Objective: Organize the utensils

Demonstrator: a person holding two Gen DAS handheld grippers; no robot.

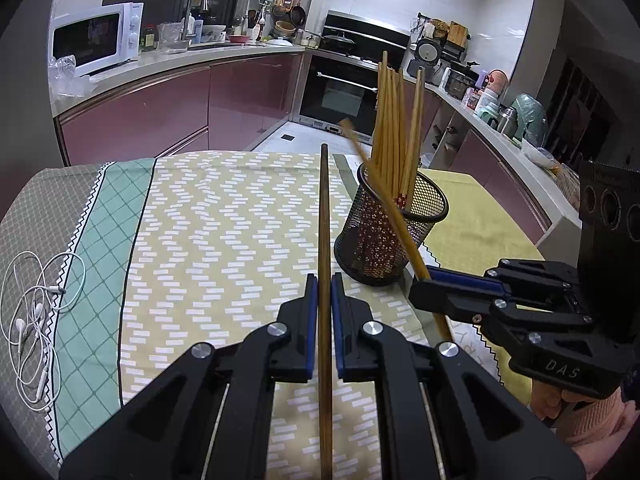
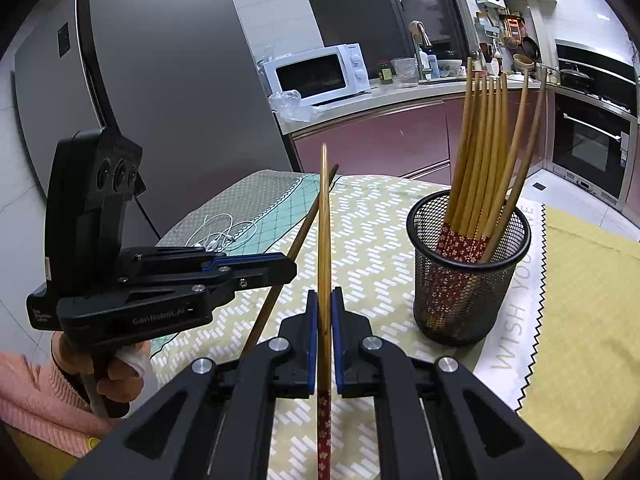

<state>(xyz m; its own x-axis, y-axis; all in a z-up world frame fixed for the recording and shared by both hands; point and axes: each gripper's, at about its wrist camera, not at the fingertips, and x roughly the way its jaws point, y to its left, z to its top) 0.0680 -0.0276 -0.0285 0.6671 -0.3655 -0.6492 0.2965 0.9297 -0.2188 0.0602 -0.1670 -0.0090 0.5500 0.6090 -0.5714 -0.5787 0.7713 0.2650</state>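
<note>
Left claw clamped on a dark brown chopstick, pads tight against it, stick running straight out over the desk. Right claw likewise closed on a lighter chopstick whose handle end has a red flower print. Both sticks are held above the cloth, not in the holder.

Black mesh holder stands upright toward the desk's far right side, on the seam between the zigzag cloth and a yellow mat. It carries a bundle of chopsticks leaning fanned out, red-print ends down.

Writing: "DAS" on the right claw body in the left view; "GenRobot.AI" on the left claw body in the right view; "WISH YOU" readable on the mat's white border, right view only.

White earphones lie tangled at the desk's left edge. Only the right view shows the fridge; microwave appears in both.
</note>
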